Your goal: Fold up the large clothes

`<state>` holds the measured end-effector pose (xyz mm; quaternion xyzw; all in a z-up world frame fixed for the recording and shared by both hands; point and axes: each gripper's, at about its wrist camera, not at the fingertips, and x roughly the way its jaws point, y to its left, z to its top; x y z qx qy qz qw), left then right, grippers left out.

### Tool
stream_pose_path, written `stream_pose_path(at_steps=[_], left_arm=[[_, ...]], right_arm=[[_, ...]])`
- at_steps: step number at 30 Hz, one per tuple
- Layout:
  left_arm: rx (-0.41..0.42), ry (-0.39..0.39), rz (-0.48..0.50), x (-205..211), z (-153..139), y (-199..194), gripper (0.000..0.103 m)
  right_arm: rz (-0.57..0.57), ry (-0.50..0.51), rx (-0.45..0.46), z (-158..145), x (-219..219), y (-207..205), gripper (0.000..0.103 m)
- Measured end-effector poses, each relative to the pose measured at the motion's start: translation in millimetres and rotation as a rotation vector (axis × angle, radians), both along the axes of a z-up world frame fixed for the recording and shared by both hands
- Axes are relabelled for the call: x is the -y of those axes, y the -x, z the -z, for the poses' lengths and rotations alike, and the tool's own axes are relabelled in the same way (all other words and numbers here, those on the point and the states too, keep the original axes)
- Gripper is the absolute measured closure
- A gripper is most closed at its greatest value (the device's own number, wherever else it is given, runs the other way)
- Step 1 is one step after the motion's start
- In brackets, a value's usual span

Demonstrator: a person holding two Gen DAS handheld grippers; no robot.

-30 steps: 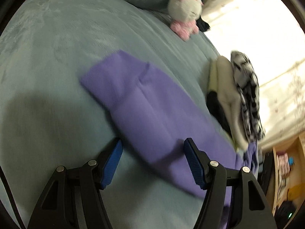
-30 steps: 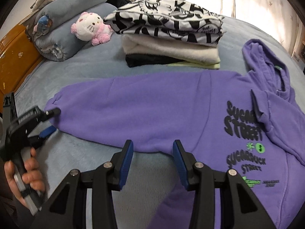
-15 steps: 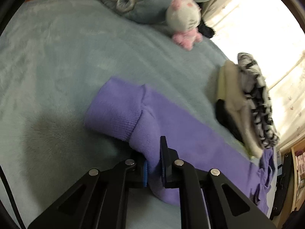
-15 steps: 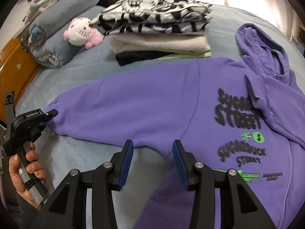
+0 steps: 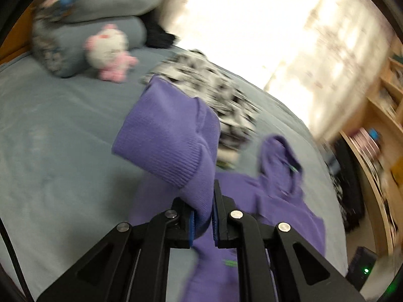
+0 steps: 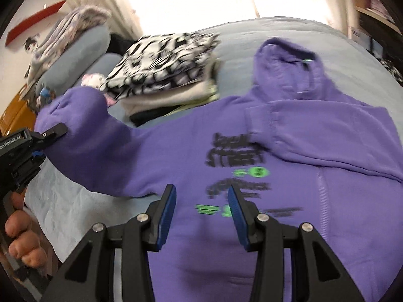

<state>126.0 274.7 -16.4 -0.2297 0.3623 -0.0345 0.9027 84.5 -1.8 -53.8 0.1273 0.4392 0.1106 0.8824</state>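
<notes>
A wide grey-blue blanket-covered bed (image 6: 63, 201) fills both views, and spread flat across it lies the large purple hooded sweatshirt with black and green chest lettering (image 6: 226, 130), hood toward the far right and body running back to the near edge. Its right-hand sleeve is already folded in across the chest. The other, long purple sleeve (image 6: 83, 125) stretches out to the left, so its long axis runs left to right across the bed, from the shoulder seam out to the ribbed cuff (image 5: 163, 136). Beyond the sweatshirt, at the far side, sits a stack of folded clothes topped by a black-and-white patterned piece (image 6: 163, 58), with a small white and pink plush toy (image 5: 108, 50) and rolled grey-blue bedding (image 5: 105, 7) further left. The left gripper (image 5: 202, 216) is clamped tight on the sleeve just behind the cuff, holding it lifted off the blanket. The right gripper (image 6: 201, 209) hovers over the lower chest print with its jaws half apart and nothing between them. Judging by the layout, the coming move is to carry the cuff rightward over the lettering; the chest lies to the right of the left gripper, which alone has the sleeve, while the right gripper is nearer the landing spot.
</notes>
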Motion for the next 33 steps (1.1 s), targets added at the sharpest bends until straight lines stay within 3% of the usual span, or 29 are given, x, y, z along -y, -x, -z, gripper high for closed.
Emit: stream_pose_path(at_steps=[4, 8, 11, 15, 19, 31, 33], left_arm=[[-0.044, -0.039, 0.119, 73.8, 13.2, -2.2, 0.095], [-0.159, -0.105, 0.198, 134.5, 59.6, -2.1, 0.094], [-0.267, -0.147, 0.239, 161.7, 98.2, 1.6, 0.084], [-0.348, -0.163, 0.265, 174.4, 120.5, 5.4, 0.074], [-0.334, -0.143, 0.236, 166.1, 116.6, 15.6, 0.042], [-0.283, -0.170, 0.233, 149.7, 91.2, 40.7, 0.041], [-0.268, -0.182, 0.244, 147.4, 88.1, 47.6, 0.041]], right_arm=[[0.071, -0.003, -0.004, 1.9, 48.2, 11.1, 0.060], [0.130, -0.014, -0.014, 12.3, 90.3, 19.9, 0.060], [0.156, -0.039, -0.038, 24.3, 114.4, 21.9, 0.060], [0.151, -0.069, -0.050, 31.5, 127.9, 21.1, 0.060], [0.120, -0.089, -0.041, 32.2, 129.2, 21.0, 0.060], [0.044, -0.165, -0.063, 38.2, 115.8, 26.1, 0.060], [0.040, -0.194, -0.070, 39.2, 115.9, 26.7, 0.054]])
